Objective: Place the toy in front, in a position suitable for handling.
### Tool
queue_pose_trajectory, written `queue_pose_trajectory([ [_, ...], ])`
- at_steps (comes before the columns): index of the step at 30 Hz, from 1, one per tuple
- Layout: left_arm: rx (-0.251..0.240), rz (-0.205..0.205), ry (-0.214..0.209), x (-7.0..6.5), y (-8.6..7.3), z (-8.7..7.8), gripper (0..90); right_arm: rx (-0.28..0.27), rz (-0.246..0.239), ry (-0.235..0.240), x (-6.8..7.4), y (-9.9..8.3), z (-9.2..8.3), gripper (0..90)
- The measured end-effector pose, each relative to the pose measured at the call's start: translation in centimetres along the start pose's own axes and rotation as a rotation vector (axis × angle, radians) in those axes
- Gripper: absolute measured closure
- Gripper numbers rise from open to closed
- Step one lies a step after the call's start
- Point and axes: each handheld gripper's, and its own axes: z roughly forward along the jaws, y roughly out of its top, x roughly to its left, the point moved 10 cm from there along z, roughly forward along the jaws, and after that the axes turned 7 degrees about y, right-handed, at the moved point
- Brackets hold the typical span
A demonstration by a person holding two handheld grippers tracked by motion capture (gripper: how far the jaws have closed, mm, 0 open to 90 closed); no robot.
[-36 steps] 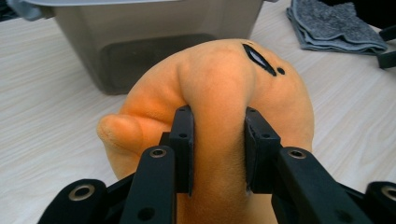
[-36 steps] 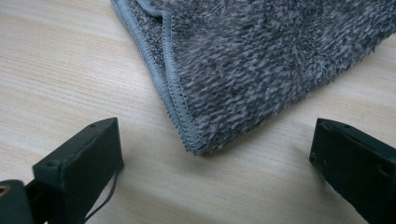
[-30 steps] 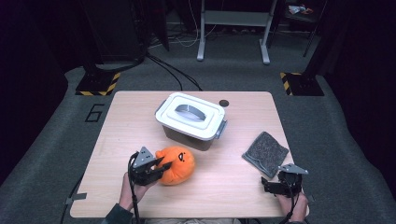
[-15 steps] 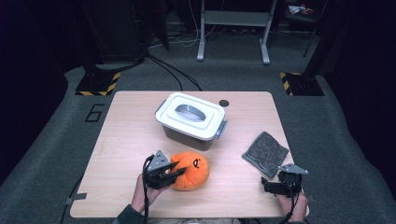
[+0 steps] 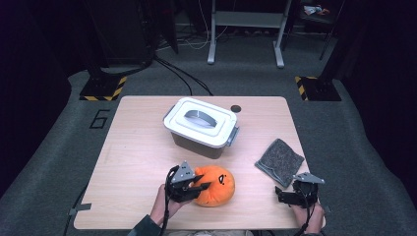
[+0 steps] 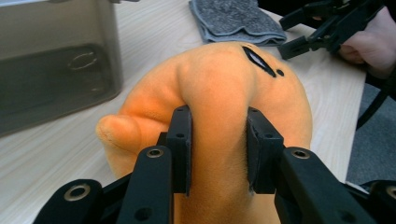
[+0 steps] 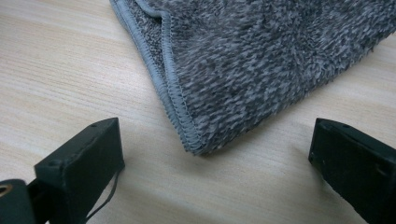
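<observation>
The left hand-held gripper (image 6: 218,149) squeezes the soft orange plush toy (image 6: 224,88) between its jaws, low on the bench (image 5: 137,162). The squishy toy could slip out if lifted.

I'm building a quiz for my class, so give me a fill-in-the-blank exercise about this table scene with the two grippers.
1. The left gripper is shut on the ____ plush toy.
2. The storage box has its lid ____.
3. The right gripper stands open in front of a corner of the folded grey ____.
4. The table top is made of ____.

Missing words: orange; on; cloth; wood
</observation>
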Motion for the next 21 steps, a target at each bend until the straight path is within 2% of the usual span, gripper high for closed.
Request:
queue_pose_trajectory([
  [4,0.019,0.016,-0.019,-0.7,-0.2,0.8,66.4,0.0,0.0,0.0,0.0,0.0,0.0,2.0],
  [8,0.028,0.005,-0.025,-0.5,-0.8,1.3,63.8,0.0,0.0,0.0,0.0,0.0,0.0,2.1],
  [14,0.038,-0.01,-0.037,-0.2,-0.7,0.9,42.9,0.0,0.0,0.0,0.0,0.0,0.0,2.1],
  [19,0.028,-0.036,-0.02,0.5,-0.4,0.3,32.6,0.0,0.0,-0.001,0.0,0.0,0.0,2.1],
  [21,0.029,-0.033,-0.017,0.9,-0.4,-0.1,29.8,0.0,0.0,0.0,0.0,0.0,0.0,2.1],
])
